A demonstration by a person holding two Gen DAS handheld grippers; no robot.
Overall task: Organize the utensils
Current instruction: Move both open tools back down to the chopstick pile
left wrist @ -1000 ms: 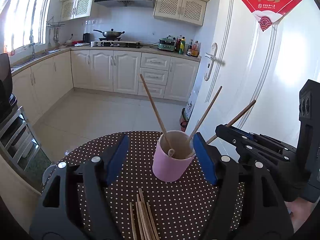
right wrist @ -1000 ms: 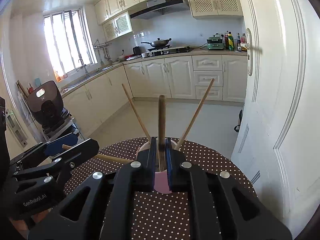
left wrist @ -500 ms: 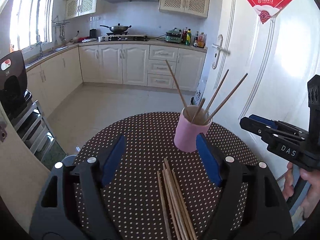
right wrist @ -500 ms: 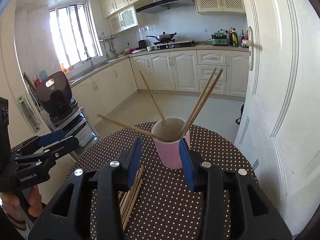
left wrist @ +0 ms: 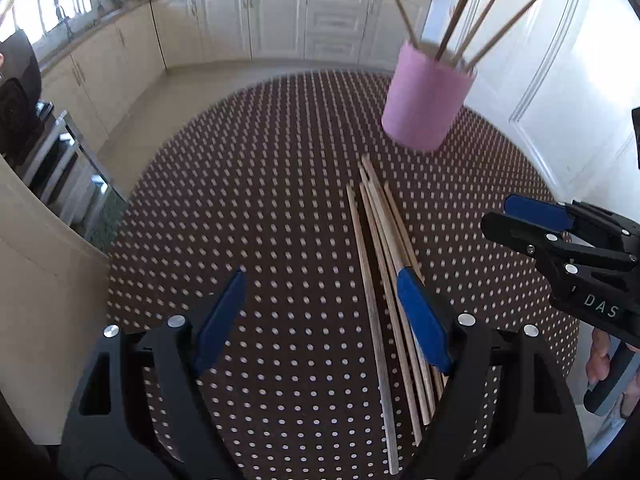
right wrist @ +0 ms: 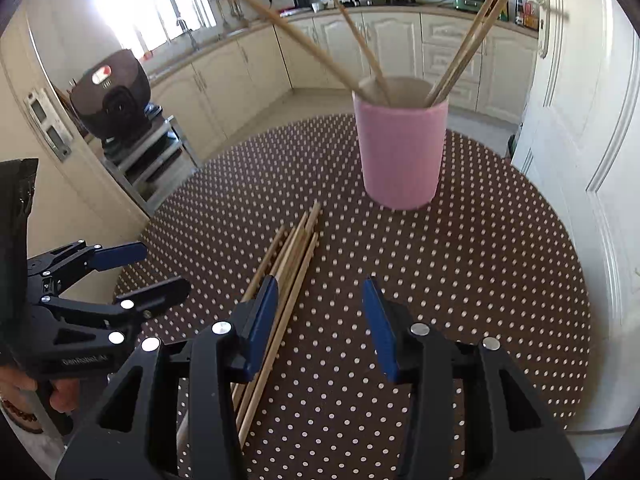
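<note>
Left gripper [left wrist: 320, 312]: jaws wide and opening, nothing clamped; right pad lay over loose chopsticks [left wrist: 384, 264] on dotted table [left wrist: 248, 200]. Right gripper [right wrist: 320, 320]: jaws part-spread and opening, empty; bundle passed under left pad, outside the gap. Beyond both sets of fingertips: pink cup [right wrist: 400, 152], upright, apart from bundle tips, held several leaning chopsticks [right wrist: 472, 44].

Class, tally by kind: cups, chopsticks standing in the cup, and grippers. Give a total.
Pink cup: 1
Chopsticks in the cup: 4
Grippers: 2, left gripper and right gripper, jaws opening, both empty
Total: 7
</note>
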